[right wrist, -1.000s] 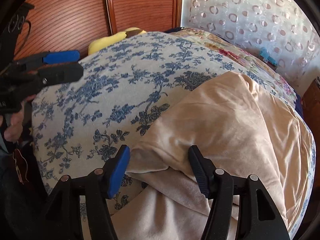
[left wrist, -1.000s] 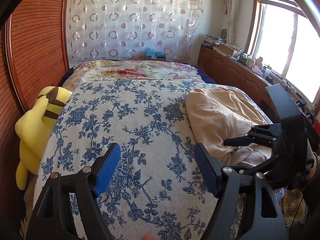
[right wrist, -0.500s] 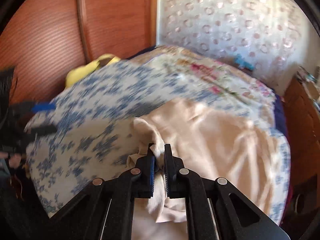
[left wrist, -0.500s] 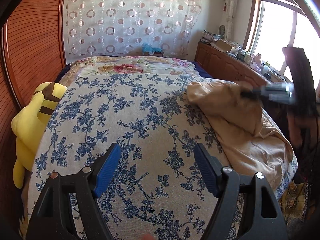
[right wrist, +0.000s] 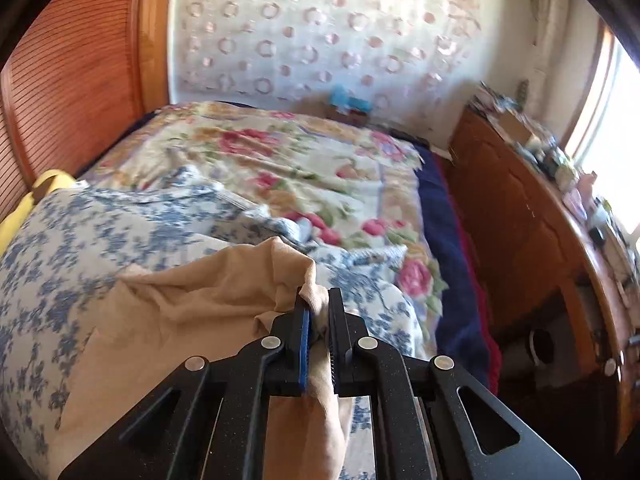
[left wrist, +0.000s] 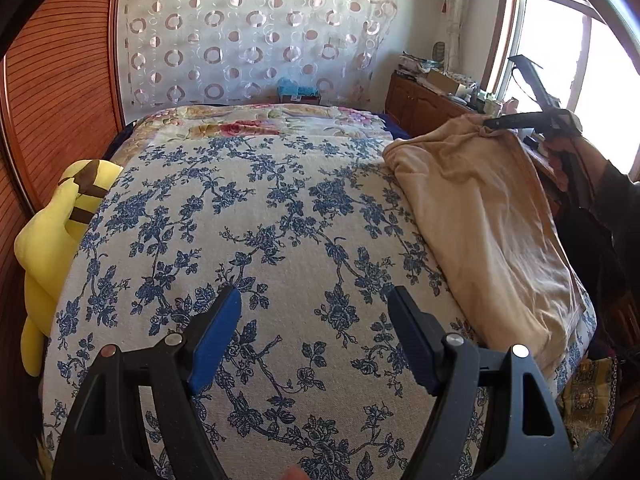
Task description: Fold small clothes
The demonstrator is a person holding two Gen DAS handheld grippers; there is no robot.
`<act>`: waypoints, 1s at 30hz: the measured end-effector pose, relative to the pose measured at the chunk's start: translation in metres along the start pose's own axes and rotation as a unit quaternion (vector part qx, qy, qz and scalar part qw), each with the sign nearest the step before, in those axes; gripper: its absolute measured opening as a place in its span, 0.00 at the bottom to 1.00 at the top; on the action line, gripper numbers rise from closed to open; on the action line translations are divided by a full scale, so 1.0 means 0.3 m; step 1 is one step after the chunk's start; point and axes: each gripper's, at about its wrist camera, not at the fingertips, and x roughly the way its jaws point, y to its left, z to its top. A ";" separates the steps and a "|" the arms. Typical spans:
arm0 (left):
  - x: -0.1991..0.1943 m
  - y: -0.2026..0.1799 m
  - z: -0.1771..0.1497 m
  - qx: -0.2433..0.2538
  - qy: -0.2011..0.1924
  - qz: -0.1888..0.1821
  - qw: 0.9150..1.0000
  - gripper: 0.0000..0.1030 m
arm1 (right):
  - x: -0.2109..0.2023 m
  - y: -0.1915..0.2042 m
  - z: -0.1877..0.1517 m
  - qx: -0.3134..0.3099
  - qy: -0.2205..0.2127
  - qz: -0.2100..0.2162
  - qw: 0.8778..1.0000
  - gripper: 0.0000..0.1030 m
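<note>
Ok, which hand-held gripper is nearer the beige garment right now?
Right. The right hand-held gripper is shut on a bunched edge of the beige garment, lifting it. The left hand-held gripper hangs open over the blue floral bedspread, apart from the garment.

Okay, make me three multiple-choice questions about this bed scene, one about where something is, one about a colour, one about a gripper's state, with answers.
1. Where does the yellow plush toy lie?
A. On the blue-flowered bedspread's left edge
B. On the cabinet
C. Under the window

2. What colour is the garment?
A. Red
B. Beige
C. Green

3. How does the right gripper stand?
A. Wide open, empty
B. Shut on the garment
C. Shut on the toy

Answers: A, it lies between bedspread and wooden panel; B, the cloth is plainly beige; B, its jaws pinch a bunched fold.
</note>
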 end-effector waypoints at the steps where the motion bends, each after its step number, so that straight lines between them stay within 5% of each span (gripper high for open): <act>1: 0.001 -0.002 0.000 0.001 0.001 0.000 1.000 0.74 | 0.017 -0.014 0.000 0.015 0.008 -0.013 1.000 0.14; 4: 0.005 -0.014 -0.001 0.006 0.003 -0.001 1.000 0.74 | 0.021 -0.037 0.007 0.048 0.004 -0.030 0.998 0.41; 10: 0.011 -0.038 0.008 0.011 0.005 -0.004 1.000 0.74 | -0.080 -0.009 -0.064 0.032 -0.014 0.024 0.999 0.42; 16: 0.002 -0.079 0.017 0.022 0.000 -0.012 1.000 0.74 | -0.272 -0.043 -0.320 0.002 -0.043 0.074 0.996 0.42; 23: 0.032 -0.151 0.018 0.039 0.011 -0.029 0.999 0.74 | -0.363 -0.097 -0.699 0.007 0.000 0.101 0.995 0.42; 30: 0.063 -0.211 0.008 0.055 0.027 -0.039 0.997 0.74 | -0.407 -0.119 -0.851 0.033 0.020 0.123 0.992 0.42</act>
